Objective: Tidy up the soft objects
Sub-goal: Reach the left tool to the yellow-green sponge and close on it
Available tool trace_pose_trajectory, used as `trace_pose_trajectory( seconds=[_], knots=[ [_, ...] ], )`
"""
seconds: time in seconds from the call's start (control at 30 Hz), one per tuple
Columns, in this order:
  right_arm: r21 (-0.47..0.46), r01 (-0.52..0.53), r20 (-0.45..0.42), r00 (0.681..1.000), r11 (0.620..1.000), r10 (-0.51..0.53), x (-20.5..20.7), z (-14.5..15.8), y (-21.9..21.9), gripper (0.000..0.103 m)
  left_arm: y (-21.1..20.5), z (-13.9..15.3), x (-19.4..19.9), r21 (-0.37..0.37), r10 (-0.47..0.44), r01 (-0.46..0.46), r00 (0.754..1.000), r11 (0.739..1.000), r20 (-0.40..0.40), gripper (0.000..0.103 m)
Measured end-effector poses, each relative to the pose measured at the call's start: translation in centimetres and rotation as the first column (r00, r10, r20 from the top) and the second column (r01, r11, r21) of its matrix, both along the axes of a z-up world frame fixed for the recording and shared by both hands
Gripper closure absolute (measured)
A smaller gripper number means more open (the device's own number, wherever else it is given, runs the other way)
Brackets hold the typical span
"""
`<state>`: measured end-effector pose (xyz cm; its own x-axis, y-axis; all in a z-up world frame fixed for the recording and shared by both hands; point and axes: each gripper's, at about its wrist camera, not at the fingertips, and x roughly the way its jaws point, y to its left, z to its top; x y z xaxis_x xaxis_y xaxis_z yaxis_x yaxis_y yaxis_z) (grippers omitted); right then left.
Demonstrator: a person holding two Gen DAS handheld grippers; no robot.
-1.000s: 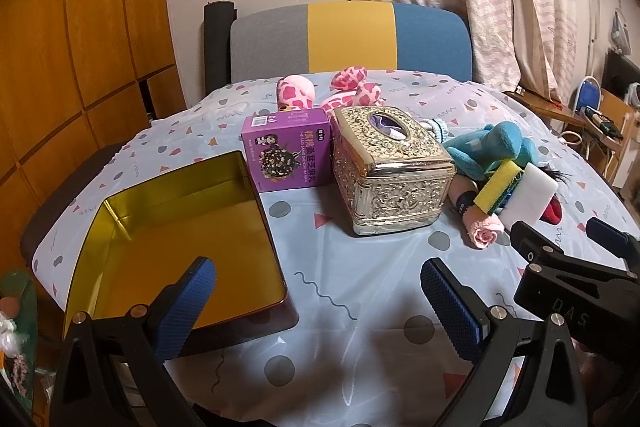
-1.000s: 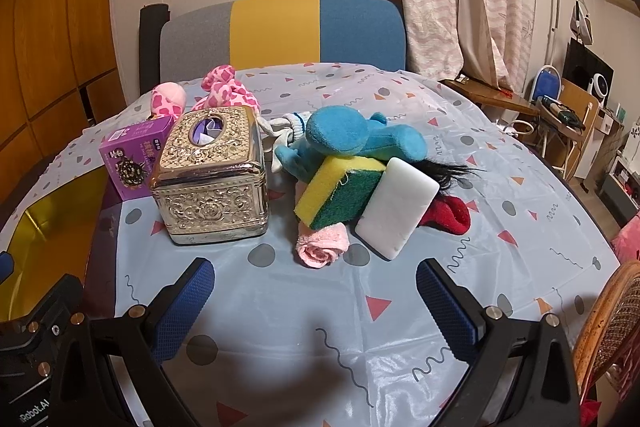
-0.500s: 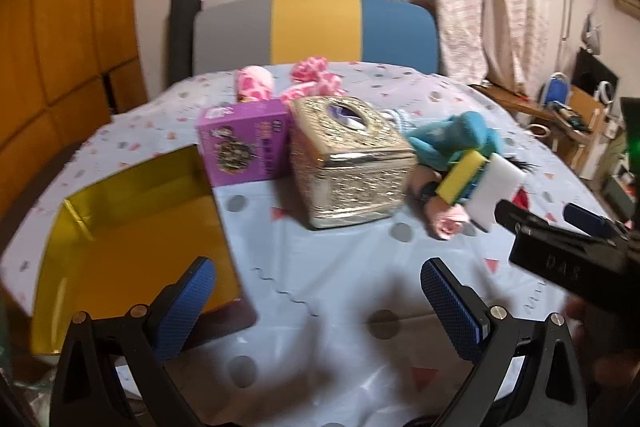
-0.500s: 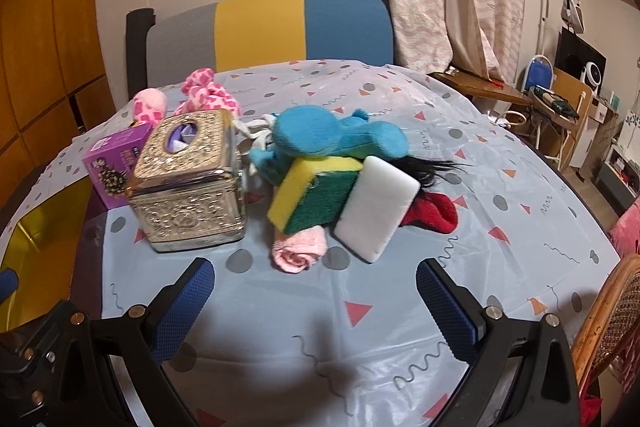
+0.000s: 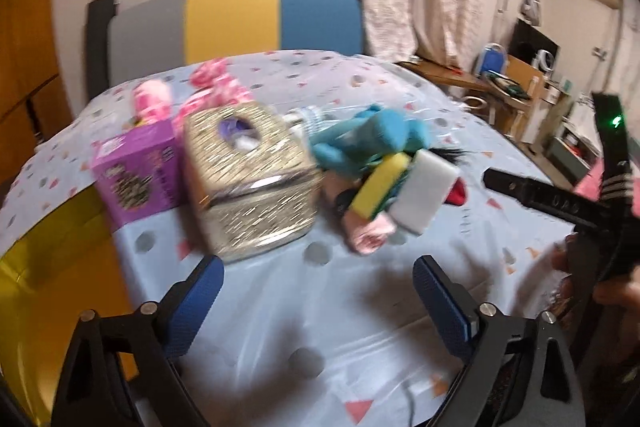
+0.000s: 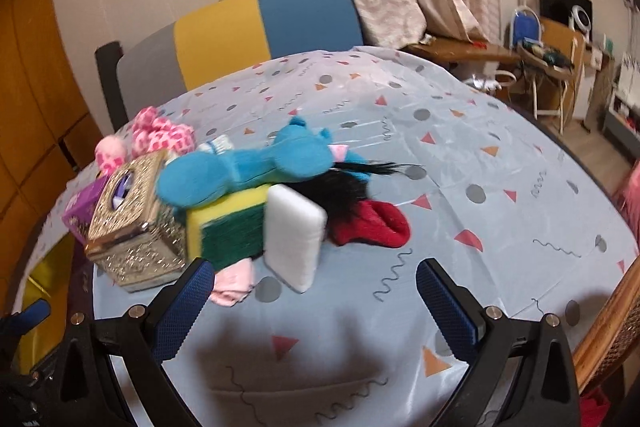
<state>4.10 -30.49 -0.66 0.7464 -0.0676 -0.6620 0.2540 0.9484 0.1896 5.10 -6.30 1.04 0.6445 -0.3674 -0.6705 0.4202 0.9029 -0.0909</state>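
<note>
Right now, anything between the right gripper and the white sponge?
Nothing visible. The right gripper is open and empty, and only bare tablecloth lies between it and the white sponge, which leans against the yellow-green sponge at the pile's near edge.

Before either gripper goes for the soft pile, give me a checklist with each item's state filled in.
1. Left gripper free of load: ok; its jaws have just been closing a little, wide apart, nothing between them.
2. Right gripper free of load: ok, open, nothing between the pads.
3. Gold tray ready to receive: ok, open and nothing seen inside the visible part.
4. White sponge reachable: ok, at the front of the pile, leaning on the yellow-green sponge.
5. Blue plush free to lift: ok, it lies on top of the pile.
6. Pink cloth free: not ok, partly under the sponges.
</note>
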Motion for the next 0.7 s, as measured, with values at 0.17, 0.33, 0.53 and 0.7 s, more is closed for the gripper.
trace_pose_trajectory(
  seconds=[0.17,0.33,0.53,0.7],
  knots=[
    [0.109,0.011,0.012,1.000,0.994,-0.012,-0.1,-0.5,-2.4,0.000,-3.0,2.7,2.8,-0.013,-0.062,0.062,0.998,0.998,0.033,0.007],
    [0.113,-0.026,0.057,0.998,0.993,0.019,-0.2,-0.1,-2.1,0.000,-5.8,3.9,7.0,-0.091,-0.108,0.103,0.993,0.991,-0.051,0.007],
    [0.085,-0.047,0.103,0.994,0.995,0.038,-0.7,0.4,-1.6,0.000,-7.3,5.0,10.8,-0.137,-0.072,0.059,0.993,0.989,-0.091,0.009],
    [0.107,-0.040,0.088,0.996,0.993,0.031,-0.6,0.1,-1.9,0.000,-9.7,3.9,13.1,-0.074,-0.083,0.074,0.988,0.995,-0.131,0.013]
  ],
)
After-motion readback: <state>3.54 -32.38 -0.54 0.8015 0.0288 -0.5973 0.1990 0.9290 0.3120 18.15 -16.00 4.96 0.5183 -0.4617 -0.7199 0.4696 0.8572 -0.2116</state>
